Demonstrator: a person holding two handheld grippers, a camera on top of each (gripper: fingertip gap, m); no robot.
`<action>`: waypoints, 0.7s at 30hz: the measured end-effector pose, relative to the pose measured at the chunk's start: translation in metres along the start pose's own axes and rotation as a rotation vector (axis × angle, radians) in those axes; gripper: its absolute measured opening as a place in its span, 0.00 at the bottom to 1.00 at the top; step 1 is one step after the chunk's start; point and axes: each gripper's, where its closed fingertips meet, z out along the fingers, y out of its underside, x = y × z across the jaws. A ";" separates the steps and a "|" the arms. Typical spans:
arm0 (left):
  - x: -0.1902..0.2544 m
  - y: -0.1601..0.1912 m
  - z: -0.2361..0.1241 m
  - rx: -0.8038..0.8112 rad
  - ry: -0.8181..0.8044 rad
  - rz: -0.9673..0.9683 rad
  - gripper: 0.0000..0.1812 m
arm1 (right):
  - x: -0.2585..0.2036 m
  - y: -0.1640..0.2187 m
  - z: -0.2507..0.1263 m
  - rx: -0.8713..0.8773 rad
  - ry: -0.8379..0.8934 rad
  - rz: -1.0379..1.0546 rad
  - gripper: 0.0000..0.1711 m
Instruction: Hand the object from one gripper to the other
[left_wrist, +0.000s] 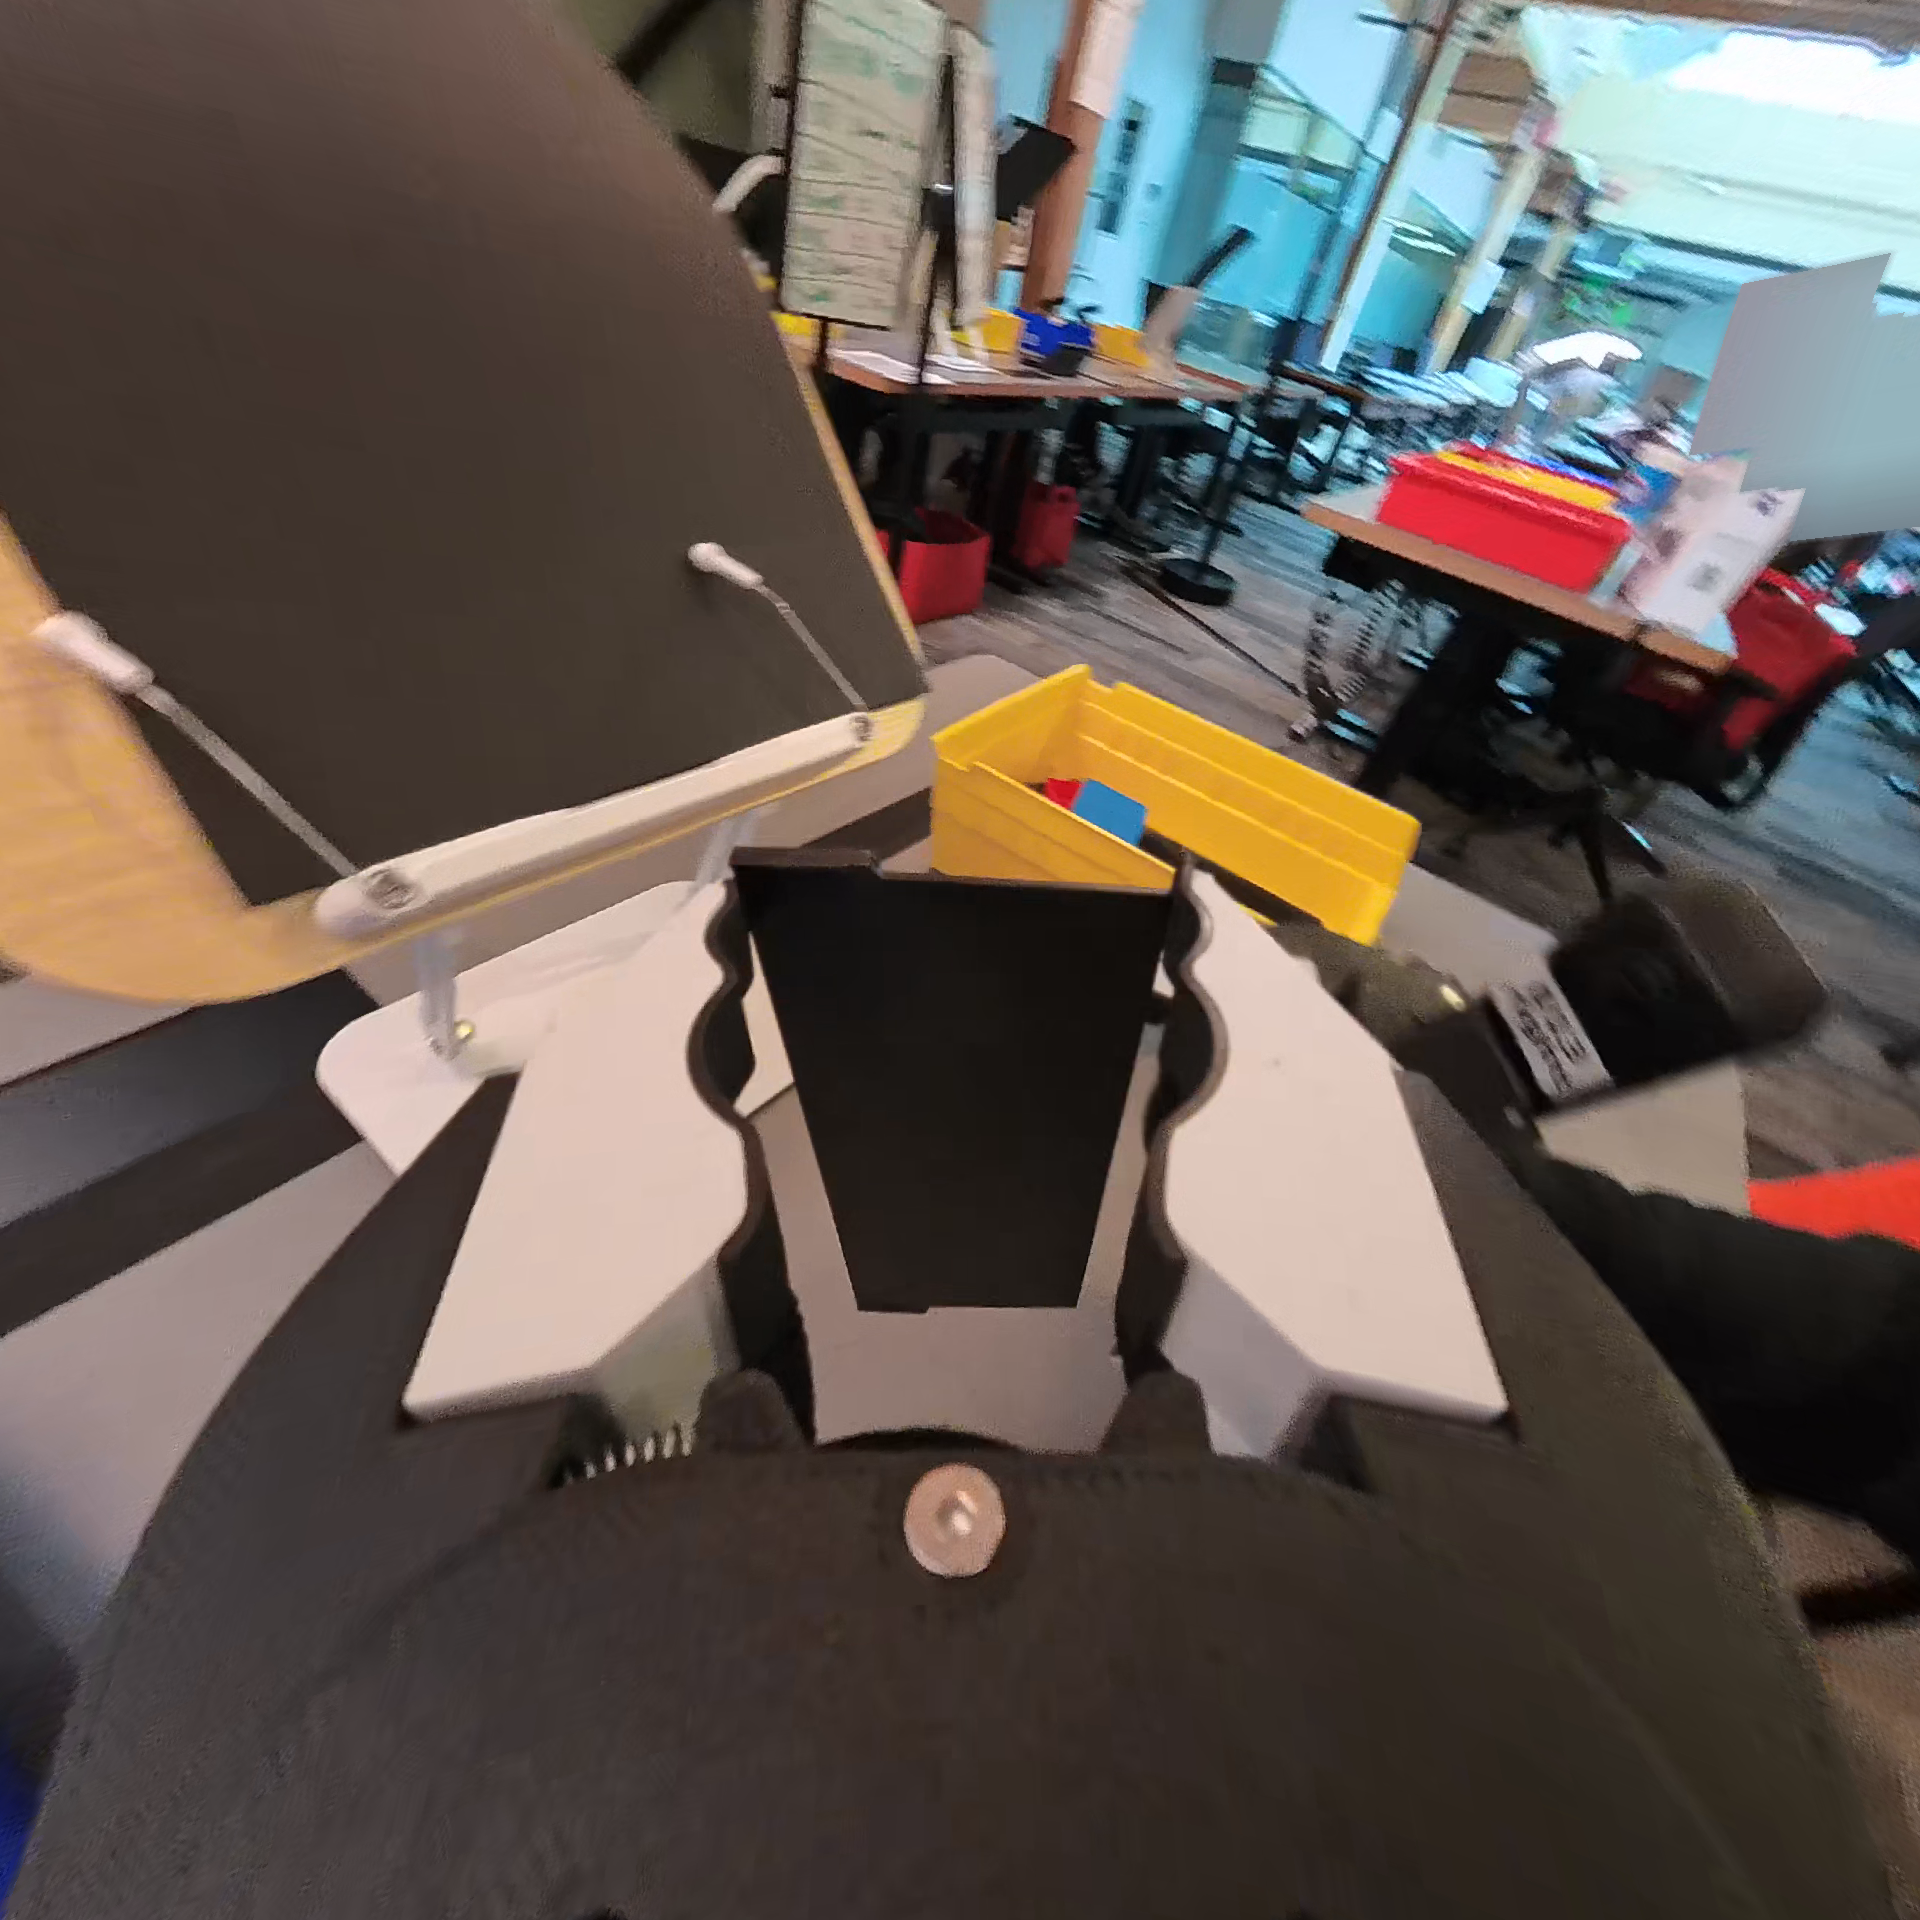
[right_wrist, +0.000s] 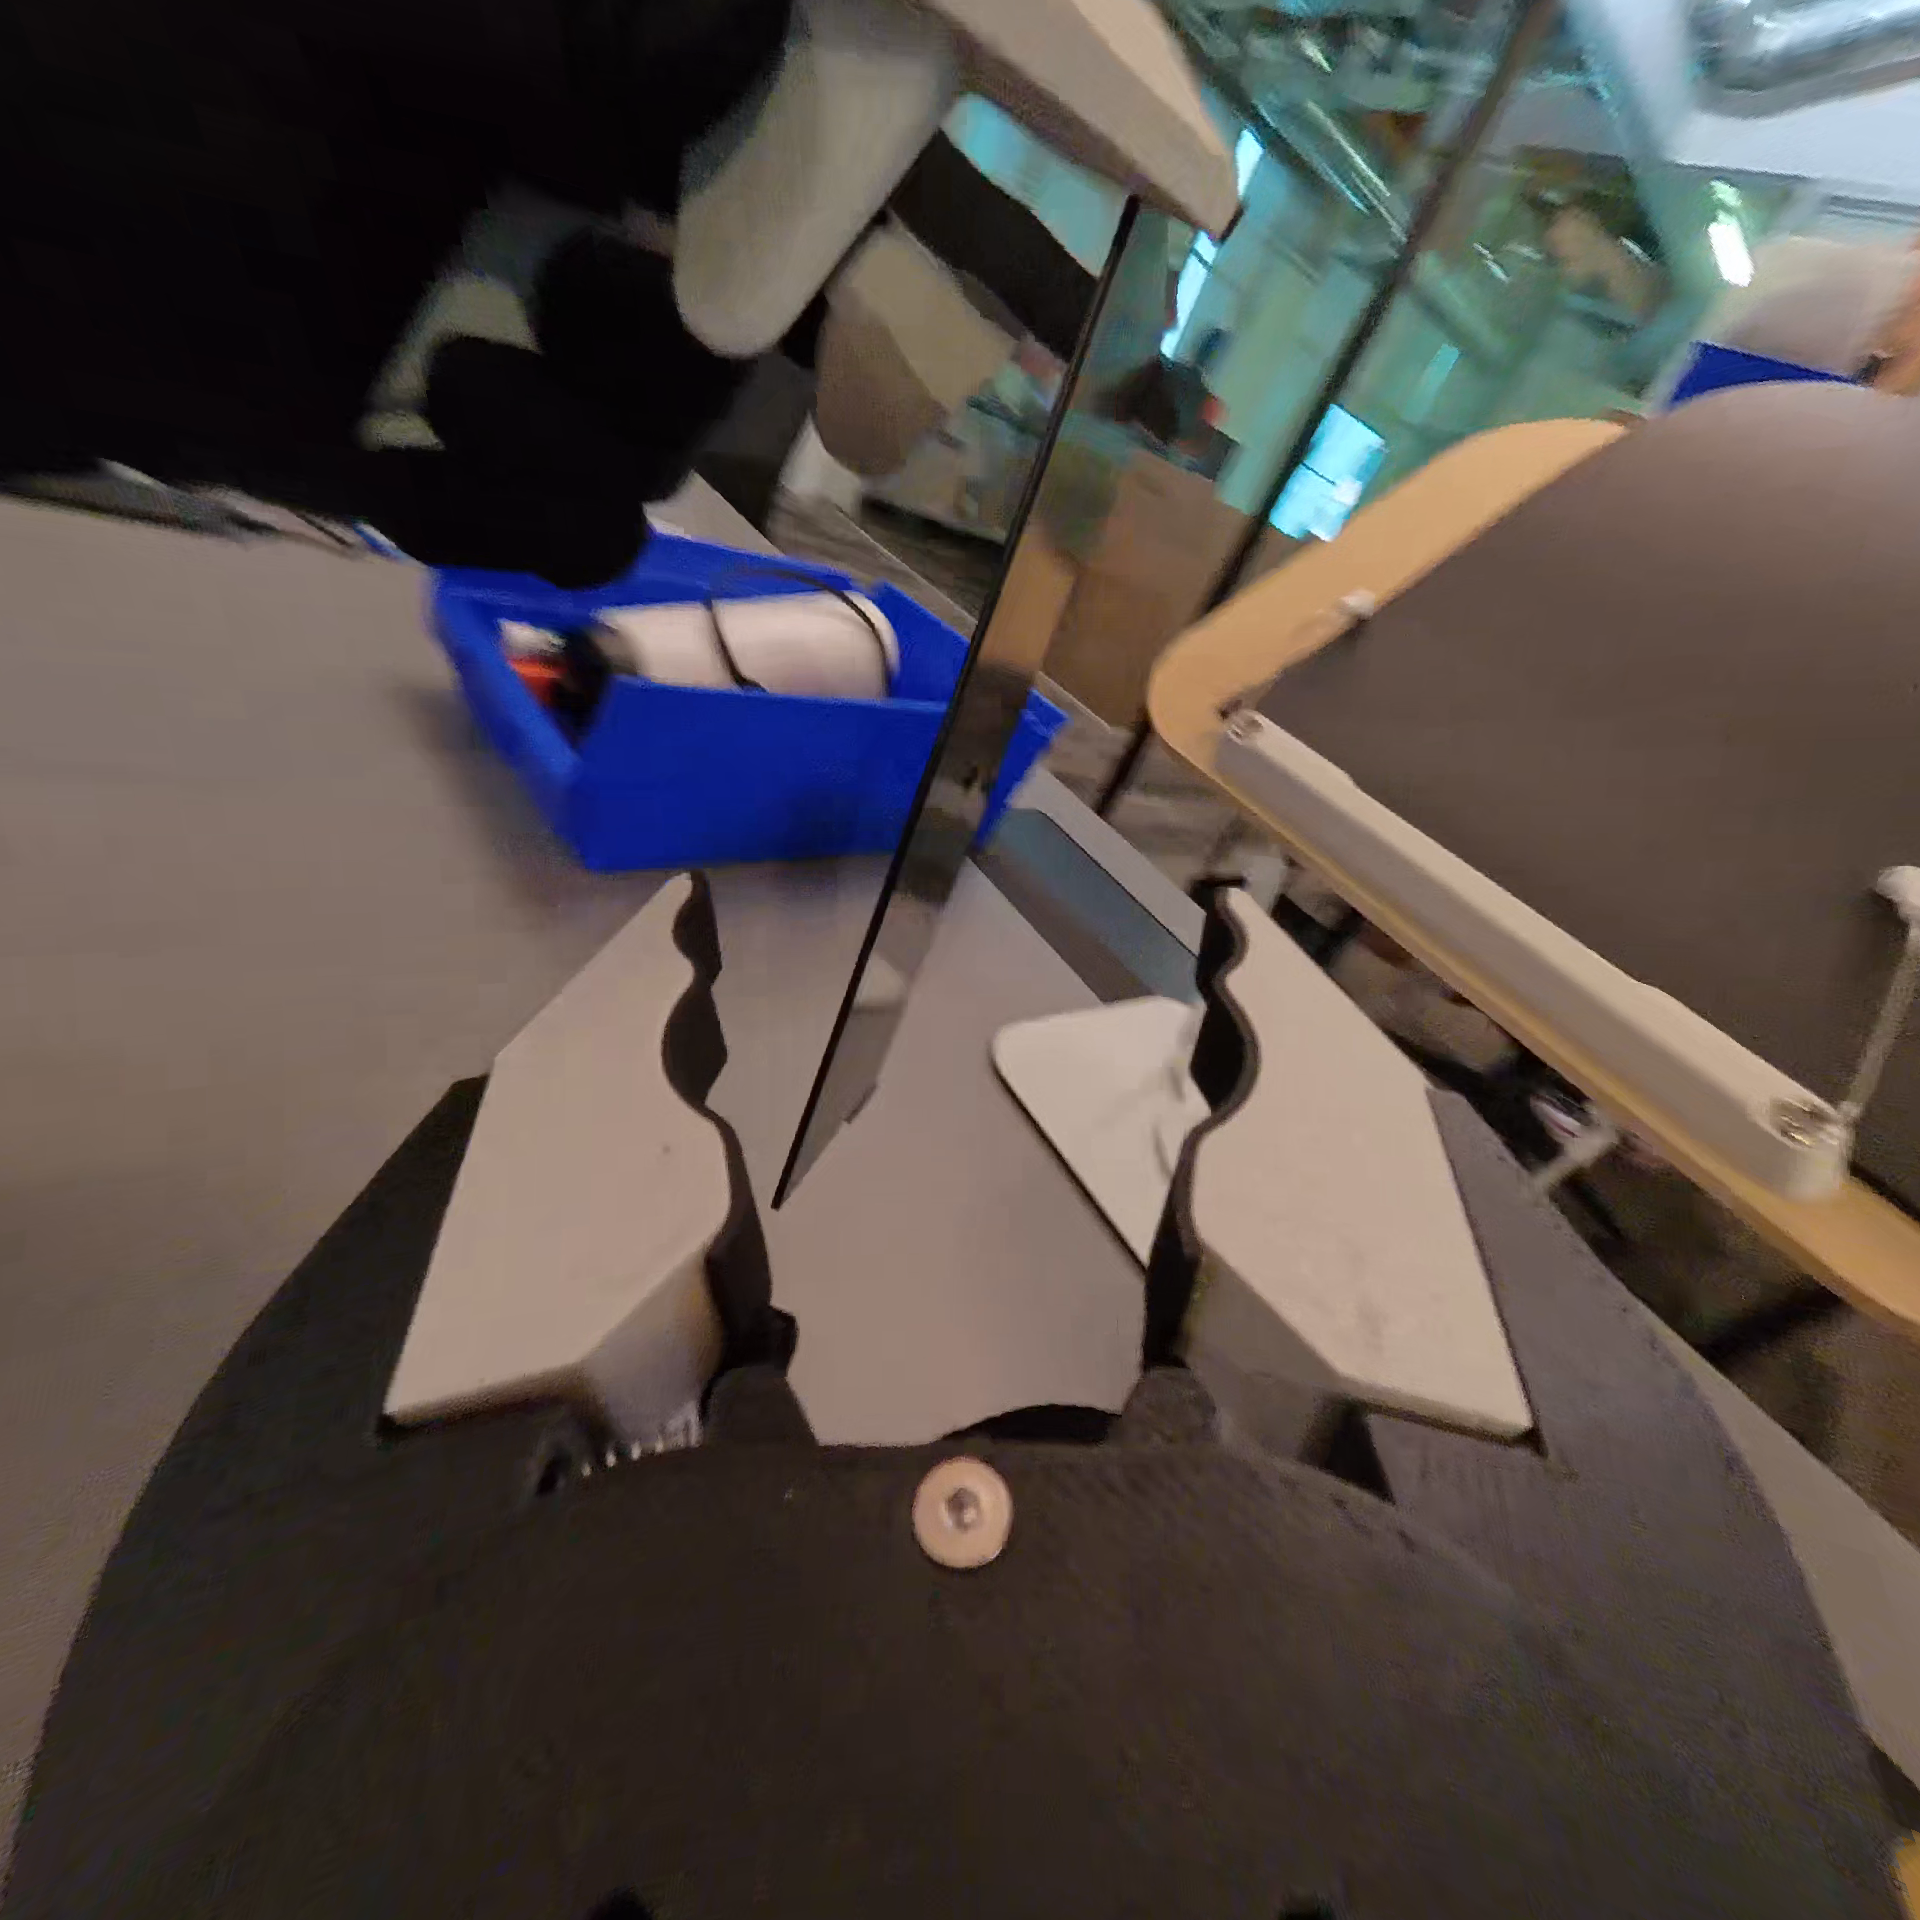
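Left gripper (left_wrist: 951, 1049) clamps black plate (left_wrist: 951, 1081) flat between fingers – thin edge presented inside right gripper (right_wrist: 961, 1049), spread, unclosed – ready for takeover

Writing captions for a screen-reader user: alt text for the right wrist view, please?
A thin black flat plate, seen edge-on, reaches down between the white fingers of the open right tool. Behind it a blue plastic bin sits on the grey table.

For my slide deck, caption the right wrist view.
Open right gripper straddles a thin black plate hanging from the left gripper.
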 end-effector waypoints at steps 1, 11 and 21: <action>-0.006 0.001 0.001 0.012 -0.036 -0.025 0.43 | 0.002 0.006 0.002 -0.042 0.050 -0.031 0.48; 0.004 0.024 0.020 0.001 -0.115 -0.053 0.43 | 0.001 0.031 0.006 -0.141 0.098 0.017 0.00; 0.014 0.015 0.015 0.020 -0.021 -0.027 0.51 | 0.011 0.011 -0.008 0.039 -0.095 0.286 0.00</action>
